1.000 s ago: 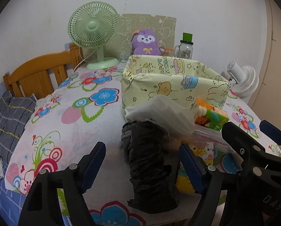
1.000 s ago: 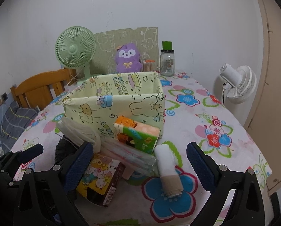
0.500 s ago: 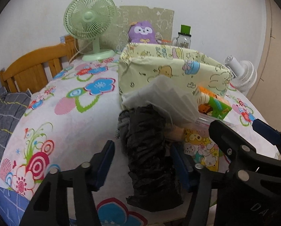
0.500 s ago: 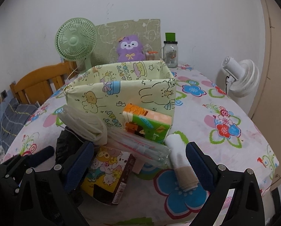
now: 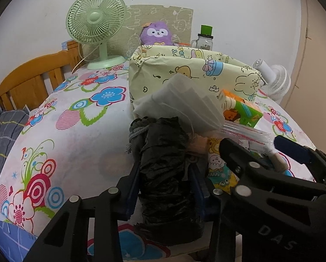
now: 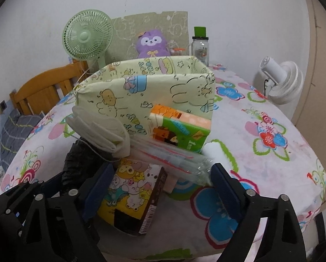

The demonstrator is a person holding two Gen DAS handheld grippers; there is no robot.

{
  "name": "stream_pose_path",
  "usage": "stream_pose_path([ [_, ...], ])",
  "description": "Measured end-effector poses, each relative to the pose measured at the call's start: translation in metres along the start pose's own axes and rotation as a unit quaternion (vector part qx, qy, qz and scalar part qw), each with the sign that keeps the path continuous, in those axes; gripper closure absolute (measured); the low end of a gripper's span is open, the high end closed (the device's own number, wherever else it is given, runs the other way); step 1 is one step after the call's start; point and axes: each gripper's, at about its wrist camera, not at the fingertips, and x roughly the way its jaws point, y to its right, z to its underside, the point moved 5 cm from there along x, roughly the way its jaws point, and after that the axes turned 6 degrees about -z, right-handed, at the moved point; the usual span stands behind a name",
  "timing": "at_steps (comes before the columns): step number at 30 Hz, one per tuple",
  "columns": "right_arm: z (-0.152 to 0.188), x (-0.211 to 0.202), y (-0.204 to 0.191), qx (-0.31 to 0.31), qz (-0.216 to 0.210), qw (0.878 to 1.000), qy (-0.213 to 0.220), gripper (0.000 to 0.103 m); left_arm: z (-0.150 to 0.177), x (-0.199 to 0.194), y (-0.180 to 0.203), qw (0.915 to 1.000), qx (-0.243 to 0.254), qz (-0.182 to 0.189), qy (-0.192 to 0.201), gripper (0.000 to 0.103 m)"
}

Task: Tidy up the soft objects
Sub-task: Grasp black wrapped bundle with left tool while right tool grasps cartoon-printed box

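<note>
The left gripper [image 5: 166, 185] has just been closing, and its blue pads now squeeze both sides of the black roll [image 5: 165, 174], which lies at the near edge of the table [image 5: 80, 144] with its long side pointing away toward the yellow box [image 5: 191, 76]. The mask [image 5: 182, 104] rests on the roll's far end, so lifting could drag it off, and the slippery plastic might squish and slip. The right gripper [image 6: 163, 190] is wide open around the cartoon box [image 6: 132, 194], holding nothing.
</note>
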Motion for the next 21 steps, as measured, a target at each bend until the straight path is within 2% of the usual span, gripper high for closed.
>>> stream_pose_path([
  [7, 0.006, 0.012, -0.005, 0.012, -0.01, 1.0, -0.026, 0.02, 0.003, 0.003, -0.003, 1.0, 0.0, 0.002, 0.0, 0.06],
  [21, 0.008, 0.006, -0.006, 0.006, 0.022, 1.0, -0.017, 0.02, 0.005, -0.001, -0.003, 0.9999, -0.003, 0.011, 0.01, 0.061],
])
